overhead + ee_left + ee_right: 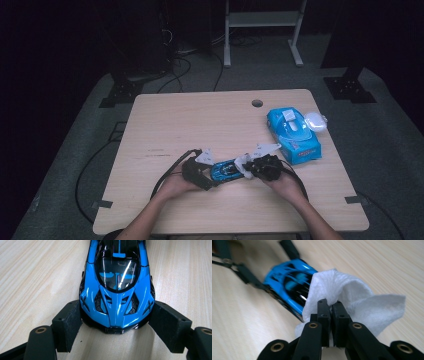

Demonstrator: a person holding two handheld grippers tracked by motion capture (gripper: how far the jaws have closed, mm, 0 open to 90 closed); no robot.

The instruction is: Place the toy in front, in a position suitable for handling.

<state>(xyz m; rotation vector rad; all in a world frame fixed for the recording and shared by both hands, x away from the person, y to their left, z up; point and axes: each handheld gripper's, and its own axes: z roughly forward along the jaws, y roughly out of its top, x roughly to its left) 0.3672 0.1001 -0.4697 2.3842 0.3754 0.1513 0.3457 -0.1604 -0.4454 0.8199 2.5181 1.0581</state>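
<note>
Two forearms are entering from the near edge of the tabletop (165, 120), each hand carrying one tool. The left tool (206, 176) is lying low and nearly level, pointing toward the right edge; its jaws are standing apart on either side of the nose of one blue toy car (226, 170), and in the left gripper view the pads (68, 323) are sitting against the car's (117, 290) front corners, clamping it. The right tool (248, 168) is pointing back toward the left edge, meeting the car from its other end; its jaws are pressed together and pinching one white wipe (342, 293), which is draping over the car's (287, 285) tail in the right gripper view. The left tool (244, 273) is also showing there, blurred, at the car's far end.

The car is resting on the tabletop near the near edge, roughly midway between the left and right edges, lengthwise between the two tools. One blue wipe packet (293, 134) is lying flat near the right edge, well apart from the car, with one white lid-like piece (315, 121) just beside it on its far right side. One round hole (257, 103) is showing in the tabletop close to the far edge. One cable is trailing from each tool toward the near edge.
</note>
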